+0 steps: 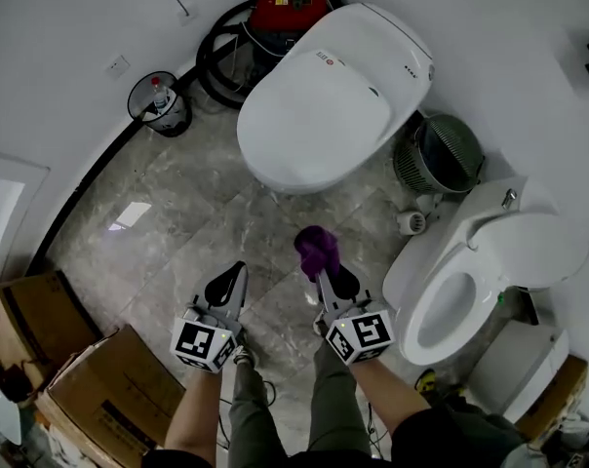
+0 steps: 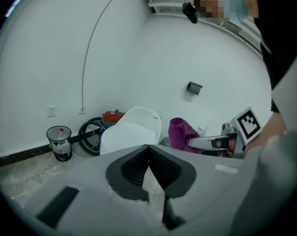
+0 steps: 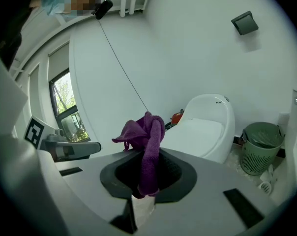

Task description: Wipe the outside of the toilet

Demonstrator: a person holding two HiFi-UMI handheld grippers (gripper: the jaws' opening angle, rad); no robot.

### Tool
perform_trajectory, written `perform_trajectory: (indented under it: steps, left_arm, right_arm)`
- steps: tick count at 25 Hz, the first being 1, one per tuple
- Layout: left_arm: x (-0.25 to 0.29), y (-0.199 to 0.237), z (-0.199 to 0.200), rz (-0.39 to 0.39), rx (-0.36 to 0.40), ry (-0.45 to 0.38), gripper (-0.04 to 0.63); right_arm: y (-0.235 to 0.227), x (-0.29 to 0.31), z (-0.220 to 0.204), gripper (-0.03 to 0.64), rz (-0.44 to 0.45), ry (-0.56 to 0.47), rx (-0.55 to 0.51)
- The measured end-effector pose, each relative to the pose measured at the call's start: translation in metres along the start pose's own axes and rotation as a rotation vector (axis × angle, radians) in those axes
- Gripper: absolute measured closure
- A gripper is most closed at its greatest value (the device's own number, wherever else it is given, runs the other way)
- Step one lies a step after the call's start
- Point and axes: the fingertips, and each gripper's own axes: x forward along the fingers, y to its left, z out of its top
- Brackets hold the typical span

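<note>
Toilet (image 1: pixel 333 96) stands lid-down on grey marble floor (image 1: pixel 168 232); right tool (image 1: pixel 324 273) grips purple cloth (image 1: pixel 317 246), left tool (image 1: pixel 236 273) closed.

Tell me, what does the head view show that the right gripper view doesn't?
Only the head view shows the cardboard boxes and the small black bin near the wall. Only the right gripper view shows a window with greenery outside and a dark fixture high on the wall. Both show the closed white toilet, the green basket beside it, and the purple cloth pinched in the right claw.
</note>
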Motion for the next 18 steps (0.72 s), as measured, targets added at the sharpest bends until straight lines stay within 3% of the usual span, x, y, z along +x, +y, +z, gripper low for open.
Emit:
perform_trajectory:
  steps: [11,18]
  left_arm:
    - [0.062,0.038,-0.079,-0.006,-0.005,-0.013,0.589]
    - [0.095,0.060,-0.136,0.008,-0.017,-0.063,0.589]
  right_arm:
    - [-0.037,0.067,-0.082,0.572,-0.012,-0.024,-0.025]
    - [-0.064,0.112,-0.123,0.572,0.013,-0.084,-0.119]
